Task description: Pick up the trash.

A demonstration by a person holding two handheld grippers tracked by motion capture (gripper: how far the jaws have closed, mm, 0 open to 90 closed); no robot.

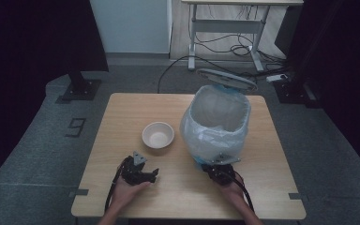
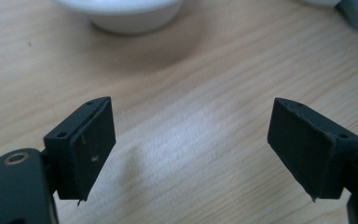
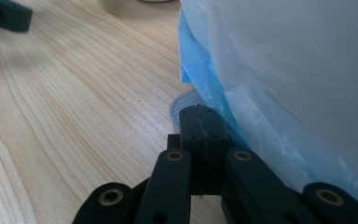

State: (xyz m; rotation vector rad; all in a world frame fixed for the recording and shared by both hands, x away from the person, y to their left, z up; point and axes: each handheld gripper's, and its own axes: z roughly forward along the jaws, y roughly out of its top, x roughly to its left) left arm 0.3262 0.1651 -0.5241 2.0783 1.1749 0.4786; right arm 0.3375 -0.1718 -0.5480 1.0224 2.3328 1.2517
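Wooden desk [image 1: 122, 117] stood in a dim room. On it sat a white bowl [image 1: 158, 135] and a bin [image 1: 218, 124] with its lid up. The right gripper [image 1: 219, 169] had its jaws shut tight, pressing the bin's pedal [image 3: 182, 103]. The left gripper [image 1: 143, 175] had wide, empty jaws near the bowl. To do it well, it should have pinched the bowl's rim gently while the pedal stayed pressed down.

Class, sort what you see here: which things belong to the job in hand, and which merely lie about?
In use: small white bowl; lined pedal bin, lid up; left gripper, jaws open; right gripper, jaws shut, on bin's pedal.
Lying about: white desk frame; floor cables.
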